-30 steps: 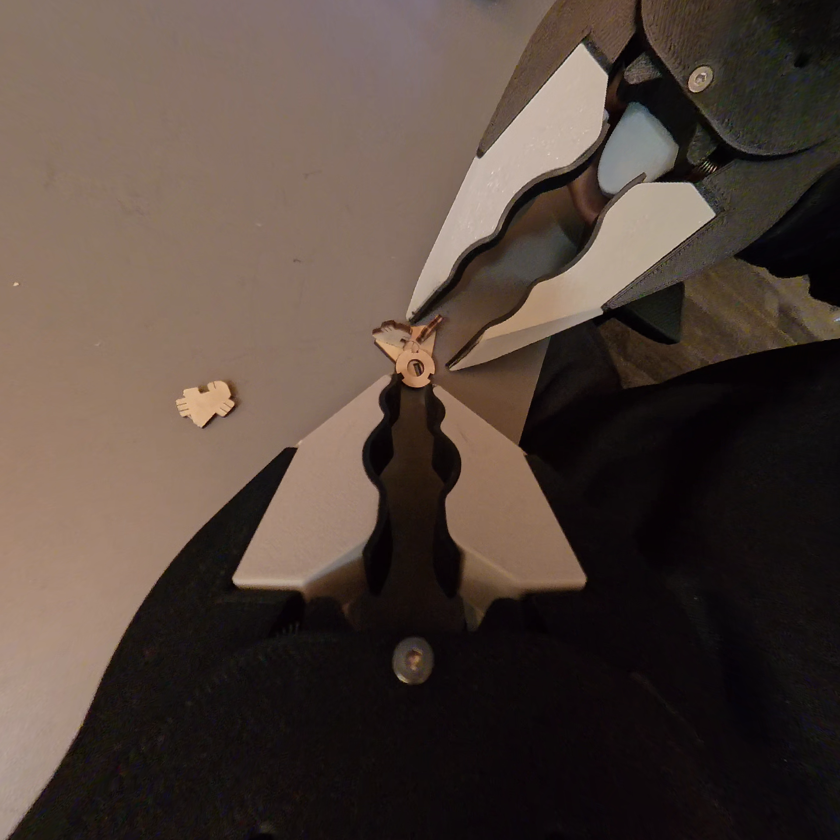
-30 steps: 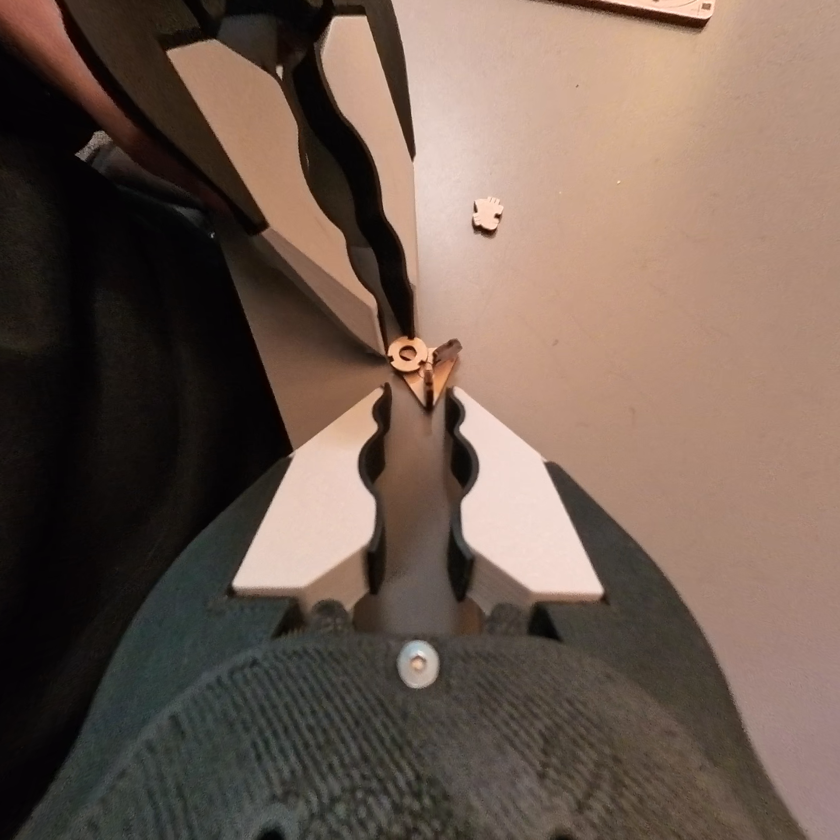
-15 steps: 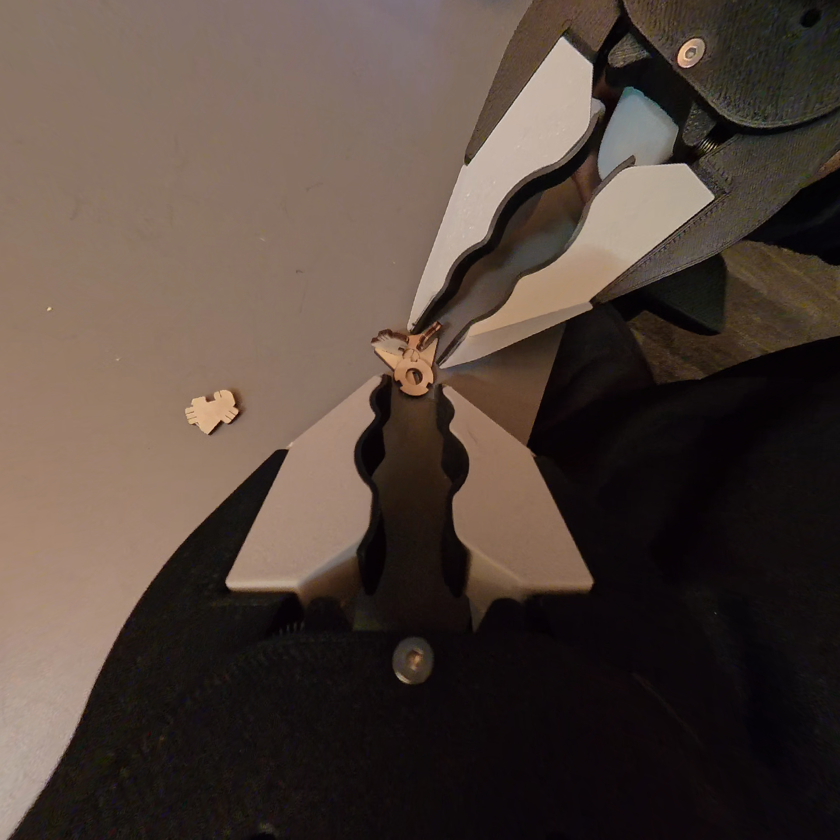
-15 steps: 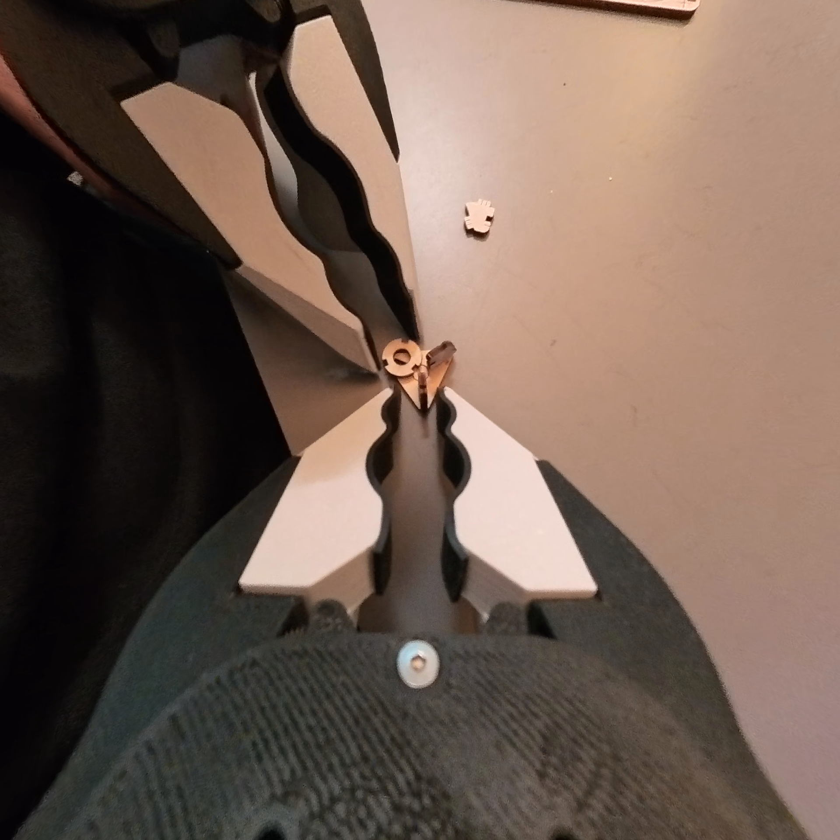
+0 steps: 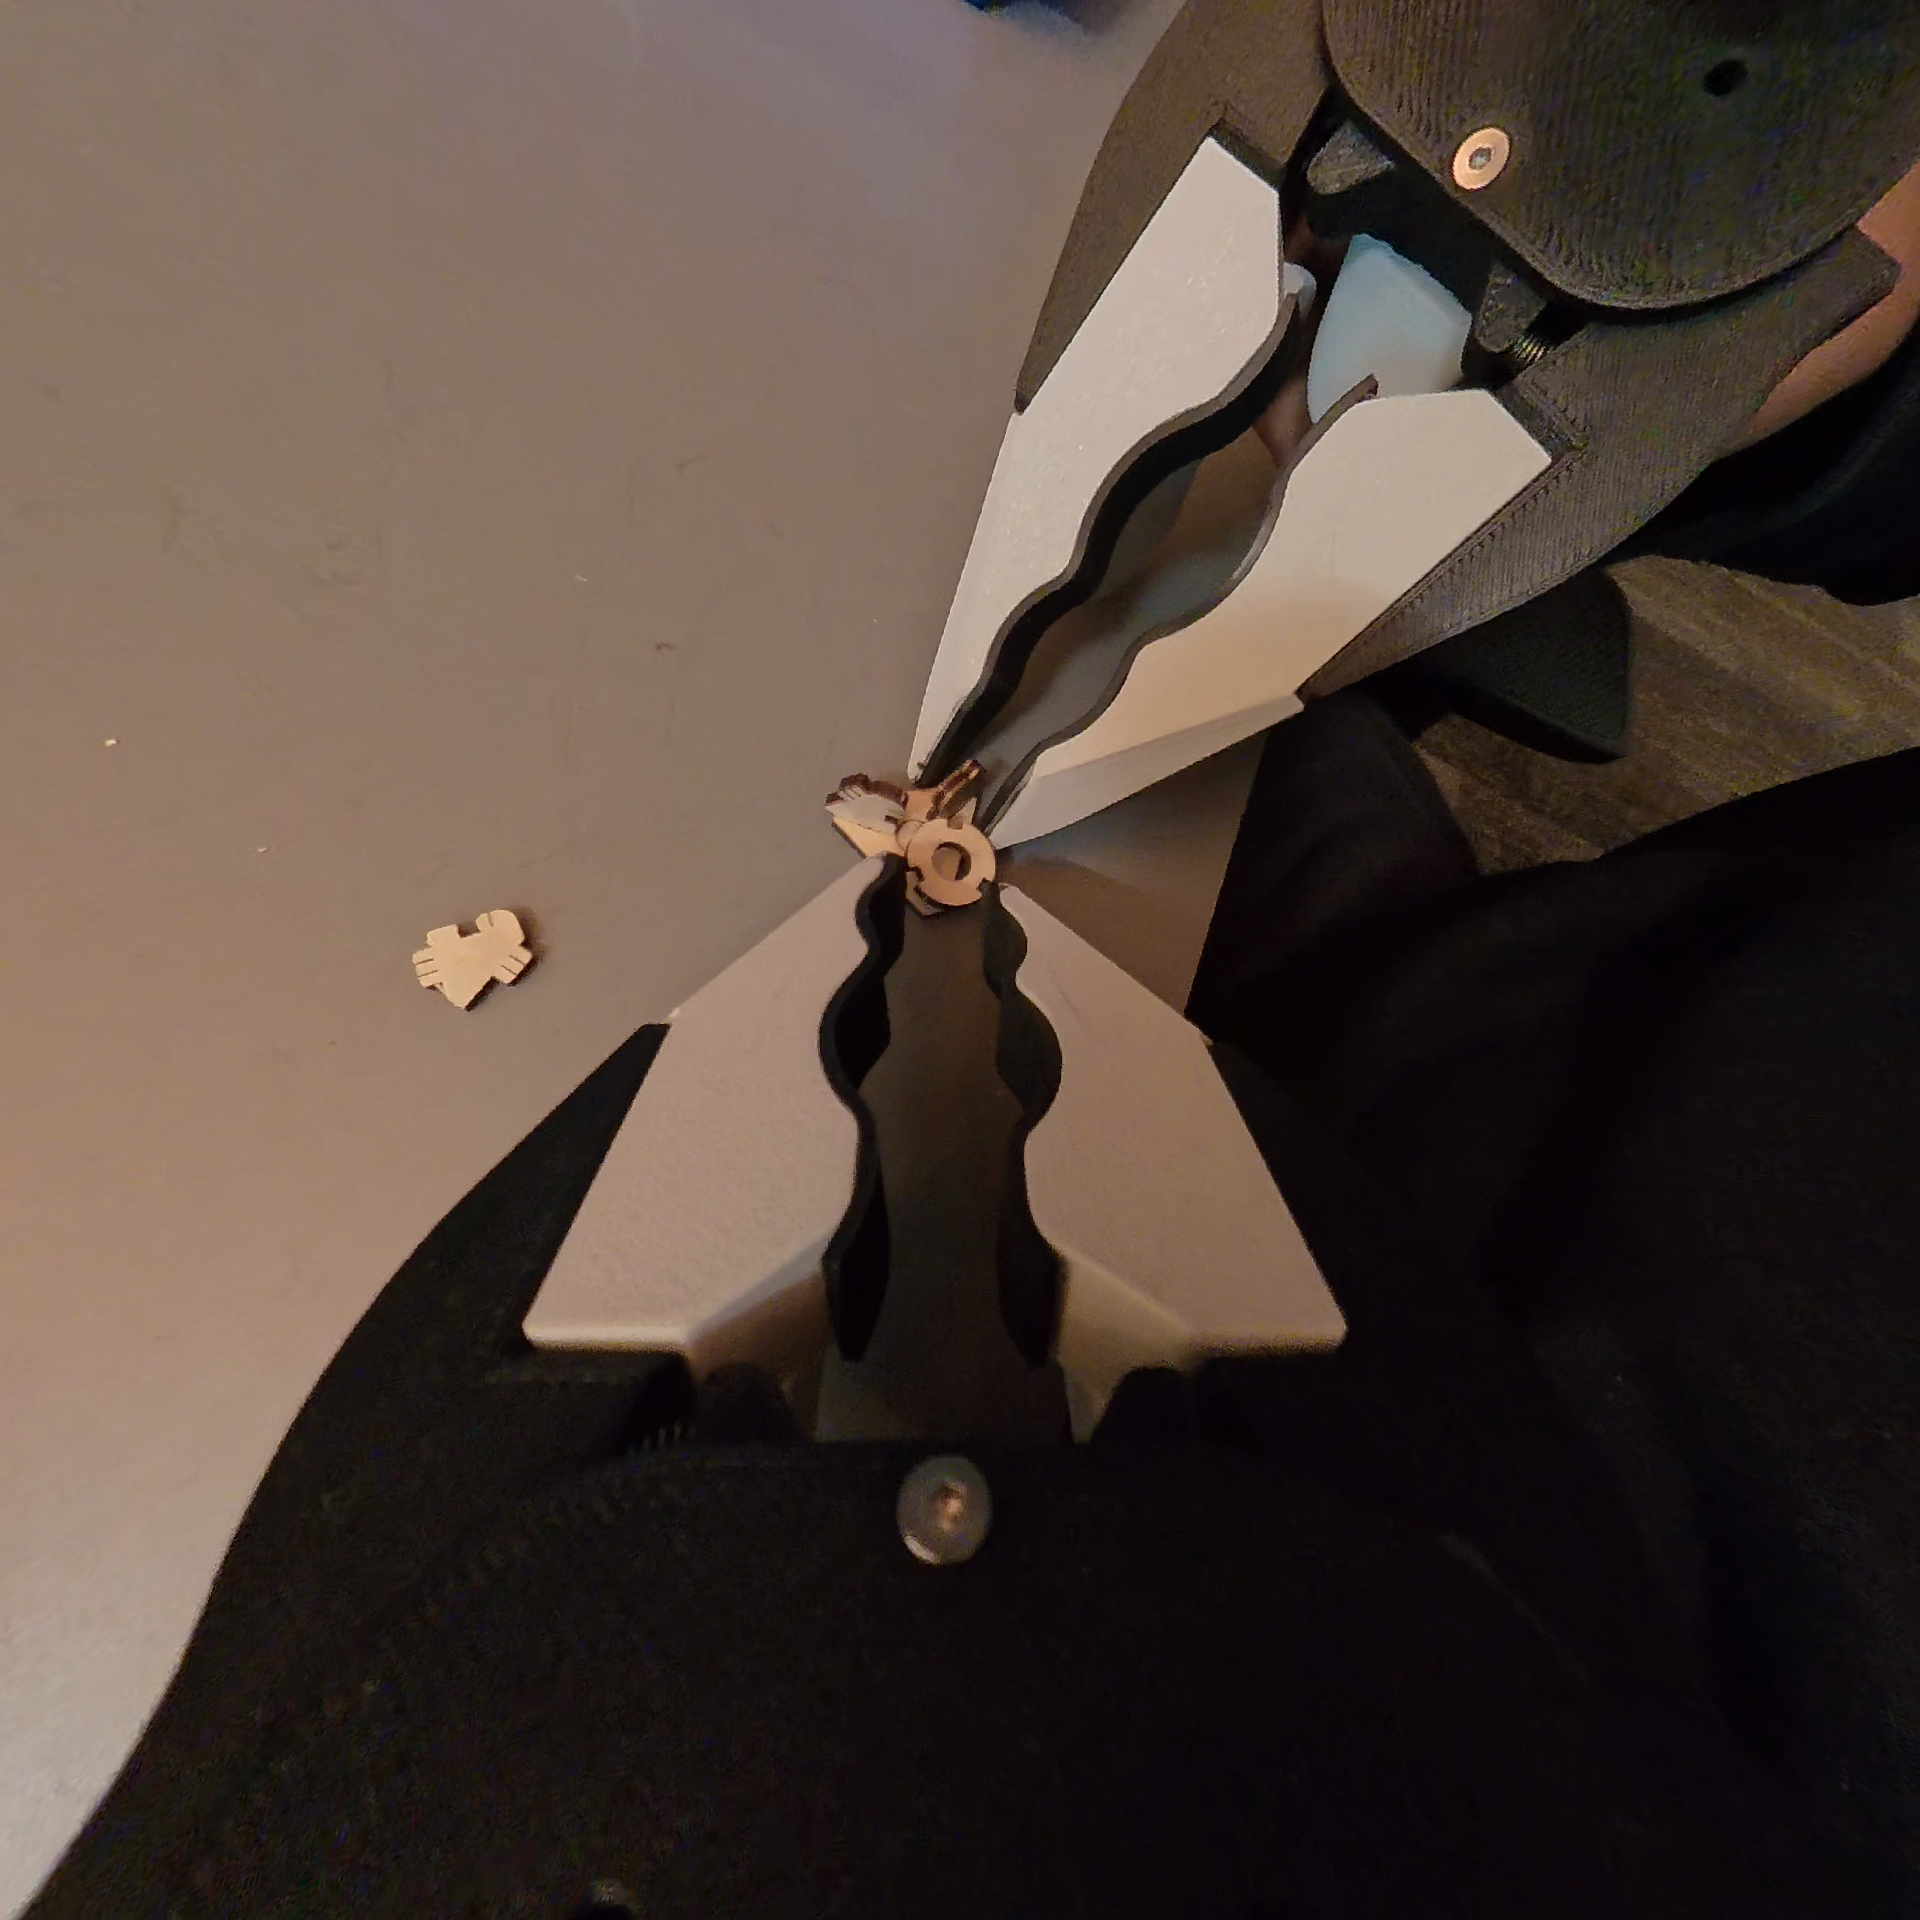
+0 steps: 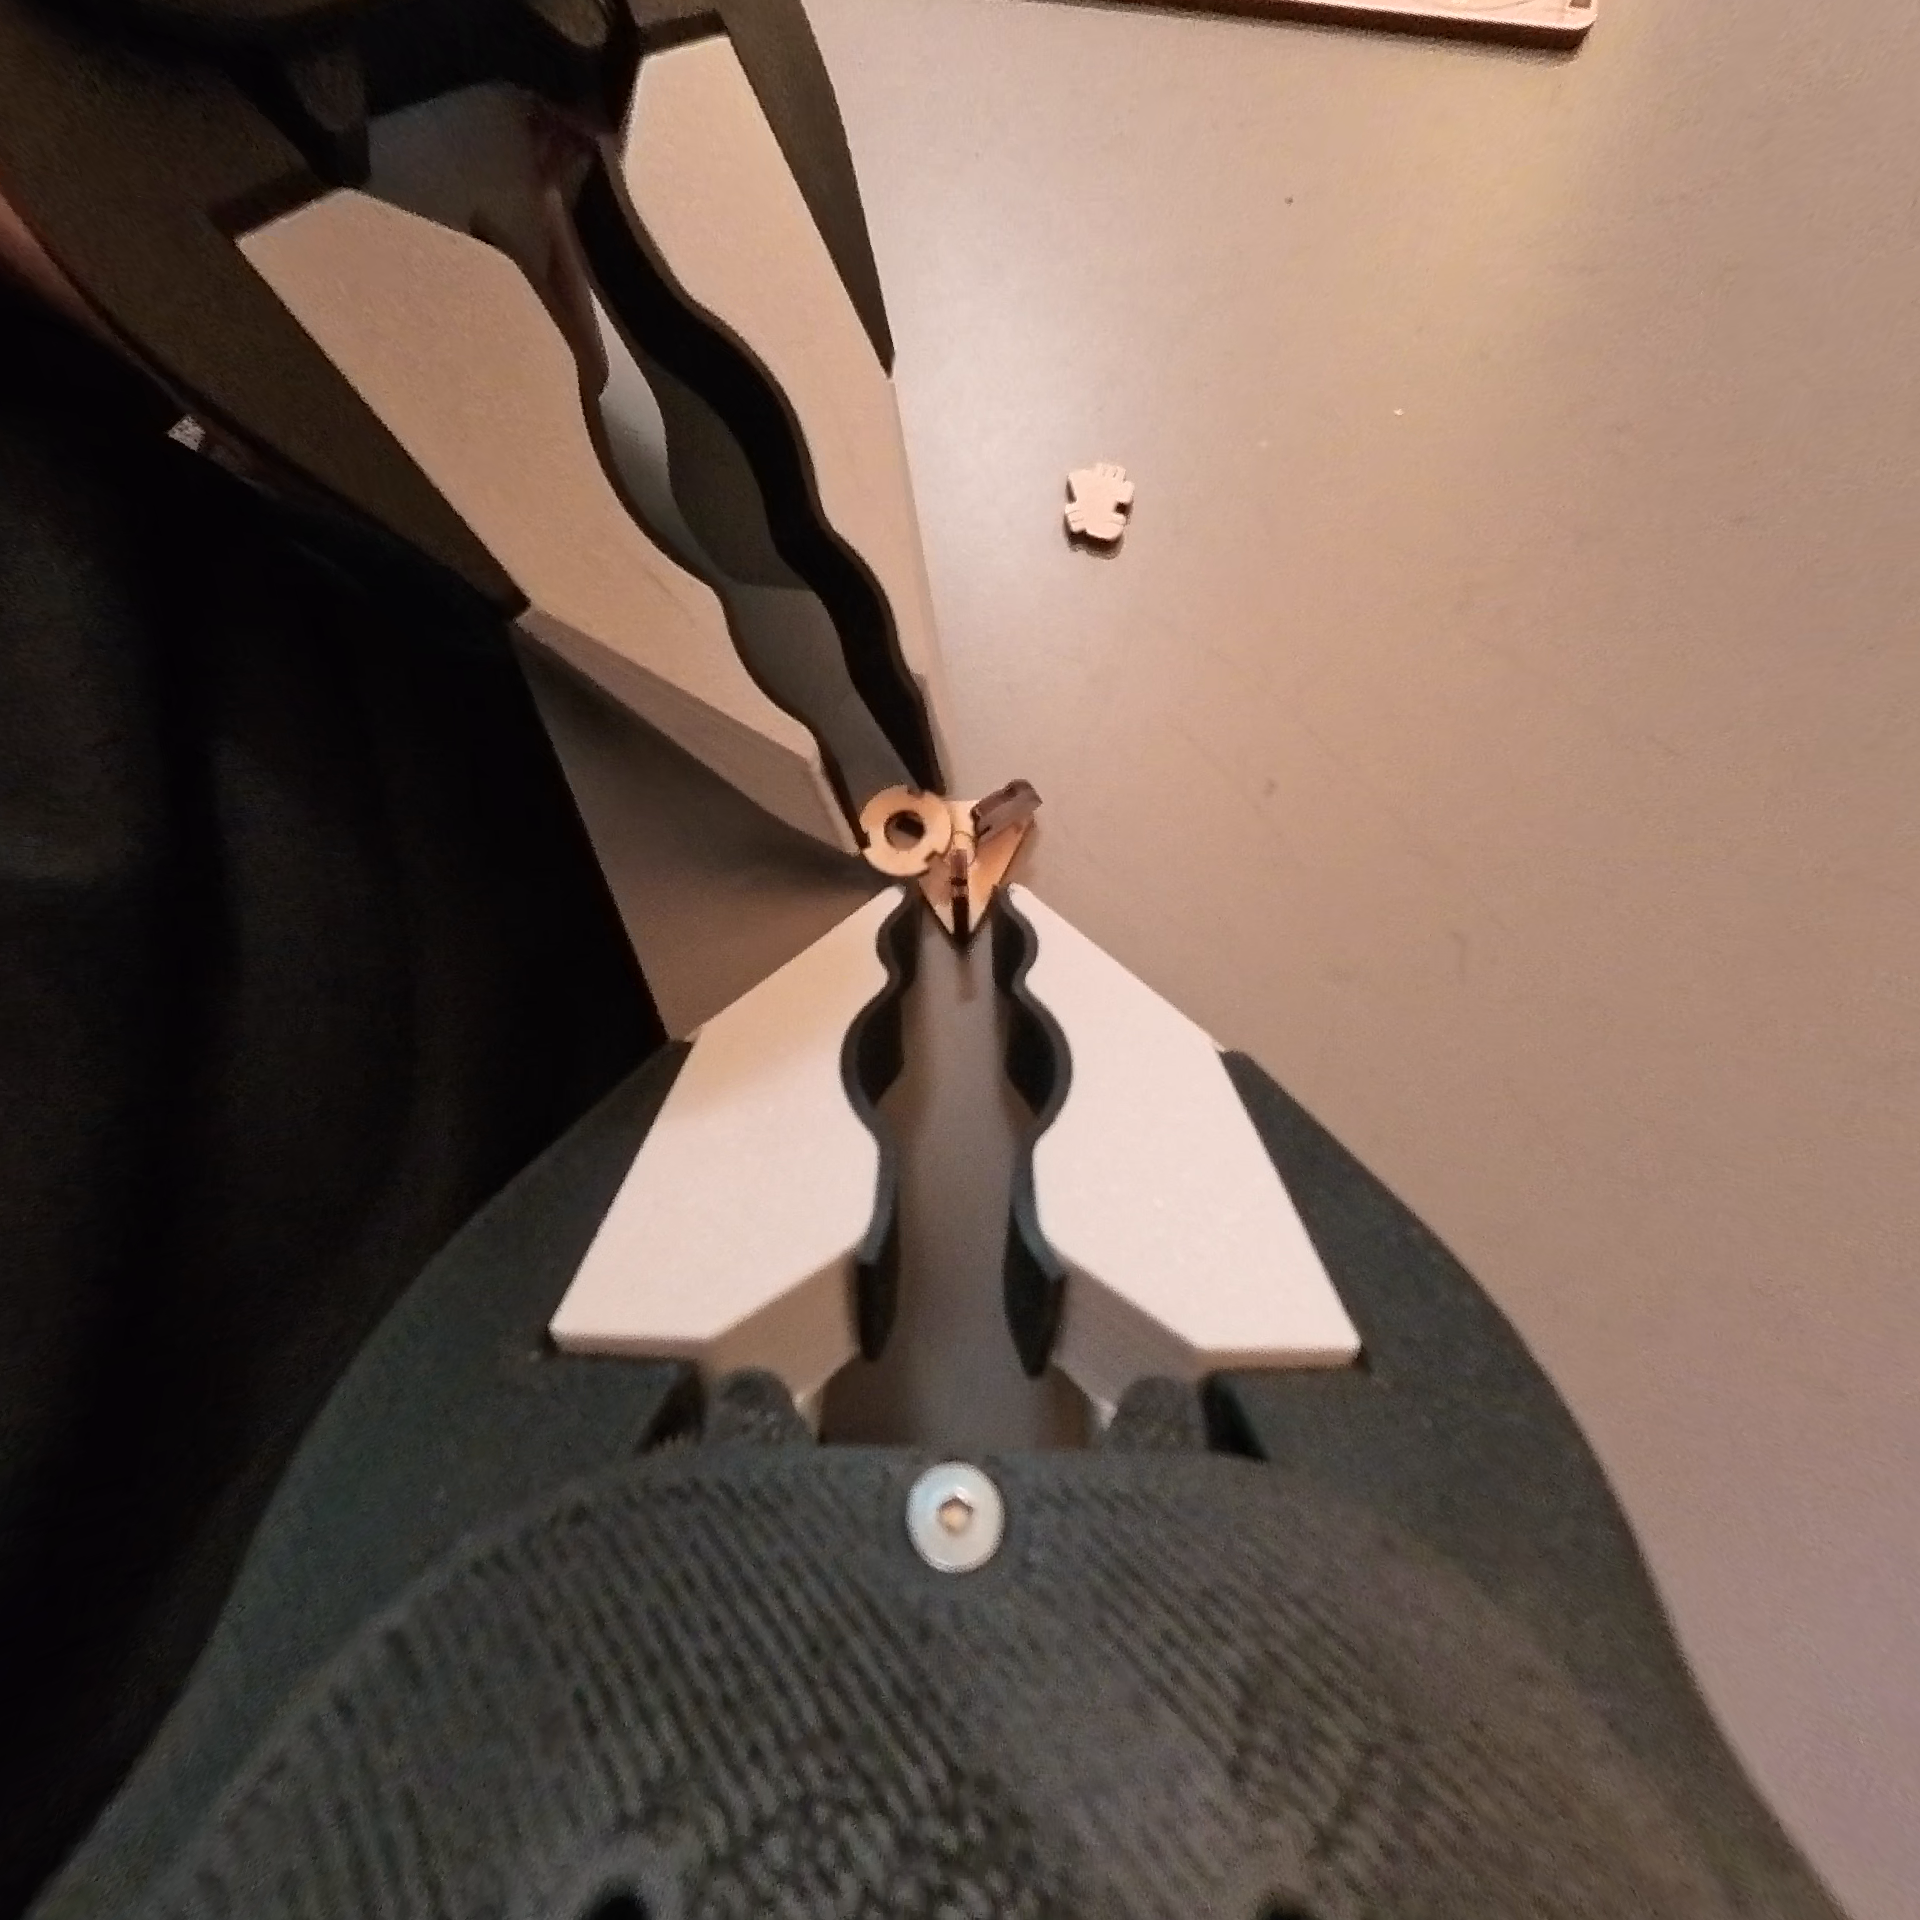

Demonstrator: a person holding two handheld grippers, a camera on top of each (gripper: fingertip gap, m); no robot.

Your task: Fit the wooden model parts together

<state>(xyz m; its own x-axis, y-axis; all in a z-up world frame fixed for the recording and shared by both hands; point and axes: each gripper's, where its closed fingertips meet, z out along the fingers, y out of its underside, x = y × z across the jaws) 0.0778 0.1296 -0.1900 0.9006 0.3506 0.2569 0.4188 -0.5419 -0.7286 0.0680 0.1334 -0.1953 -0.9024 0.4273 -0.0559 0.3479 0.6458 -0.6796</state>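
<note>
My left gripper point(image 5: 940, 891) is shut on a small round wooden disc point(image 5: 948, 860) with a centre hole, which sits between its fingertips. The disc touches a small wooden assembly point(image 5: 871, 816), a triangular piece with a hand-shaped part and a dark peg. My right gripper point(image 6: 961, 920) is shut on the point of that triangular piece point(image 6: 977, 871). In the left wrist view the right gripper point(image 5: 961, 777) comes in from the upper right. In the right wrist view the left gripper point(image 6: 896, 798) comes in from the upper left with the disc point(image 6: 904, 828). Both hold the parts above the grey table point(image 5: 364, 468).
A loose hand-shaped wooden piece point(image 5: 473, 961) lies on the table; it also shows in the right wrist view point(image 6: 1099, 503). A wooden board's edge point(image 6: 1455, 16) lies at the far side. A person's dark clothing point(image 5: 1558, 1143) is close by the table edge. My left and right fingertips are right by each other.
My right gripper's jaws have closed in on the triangular piece. My left gripper's jaws widened a little, then narrowed on the disc. Both grippers have stayed tip to tip.
</note>
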